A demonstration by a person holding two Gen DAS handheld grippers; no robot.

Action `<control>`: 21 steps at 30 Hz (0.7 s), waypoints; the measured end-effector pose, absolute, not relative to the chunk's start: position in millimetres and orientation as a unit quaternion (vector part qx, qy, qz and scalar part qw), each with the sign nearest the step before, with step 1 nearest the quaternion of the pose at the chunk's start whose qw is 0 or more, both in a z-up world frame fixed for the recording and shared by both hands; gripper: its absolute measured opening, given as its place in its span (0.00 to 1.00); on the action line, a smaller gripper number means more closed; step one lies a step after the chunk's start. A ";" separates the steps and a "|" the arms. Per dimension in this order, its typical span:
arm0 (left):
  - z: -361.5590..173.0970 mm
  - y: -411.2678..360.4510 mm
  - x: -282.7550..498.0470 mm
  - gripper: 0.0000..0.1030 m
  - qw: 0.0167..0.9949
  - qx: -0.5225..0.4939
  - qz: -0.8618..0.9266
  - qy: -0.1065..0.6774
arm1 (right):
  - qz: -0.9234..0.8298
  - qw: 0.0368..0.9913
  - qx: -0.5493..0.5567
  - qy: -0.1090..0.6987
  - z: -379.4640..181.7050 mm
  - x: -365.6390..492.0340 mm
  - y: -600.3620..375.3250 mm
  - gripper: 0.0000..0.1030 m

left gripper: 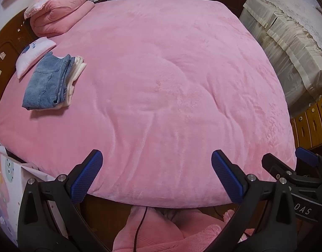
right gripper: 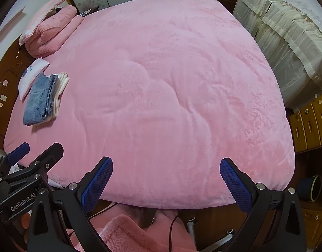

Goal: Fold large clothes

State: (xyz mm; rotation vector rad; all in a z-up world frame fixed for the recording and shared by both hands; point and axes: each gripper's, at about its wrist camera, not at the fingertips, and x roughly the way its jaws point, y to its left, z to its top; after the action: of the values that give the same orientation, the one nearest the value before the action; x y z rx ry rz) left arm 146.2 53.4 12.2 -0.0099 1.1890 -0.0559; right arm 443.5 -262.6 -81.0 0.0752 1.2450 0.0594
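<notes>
Two folded garments, blue jeans (left gripper: 47,82) atop a white piece (left gripper: 75,77), sit stacked near the bed (left gripper: 161,84) head, so we judge folding partly done; our left gripper (left gripper: 157,174) and right gripper (right gripper: 166,180) hover empty, jaws spread wide.

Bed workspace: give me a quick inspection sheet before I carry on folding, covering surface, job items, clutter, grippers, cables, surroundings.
Surface: bed under a pink fleece cover, lightly creased, no garment spread on it.
Job's things: folded jeans stacked on a folded white garment at the left side; a pink fleece garment bunched below the bed's near edge, unfolded.
Clutter: small white pillow beside the stack; folded pink quilt with a pillow on it at the far left corner.
Grippers: left gripper and right gripper both open, empty, at the near edge.
Cables: dark cable running down over the pink fleece garment.
Surroundings: wooden headboard left, cloth-covered furniture right.
</notes>
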 end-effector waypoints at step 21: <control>22.5 45.8 139.5 1.00 0.837 0.011 -0.024 0.546 | 0.028 0.810 0.037 0.584 -84.8 444.4 -268.6 1.00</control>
State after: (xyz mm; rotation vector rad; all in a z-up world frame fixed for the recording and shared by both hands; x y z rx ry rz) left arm 139.5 45.8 22.5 0.0234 1.1553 -0.0503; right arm 444.4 -268.6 -84.8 0.0785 1.2490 0.0593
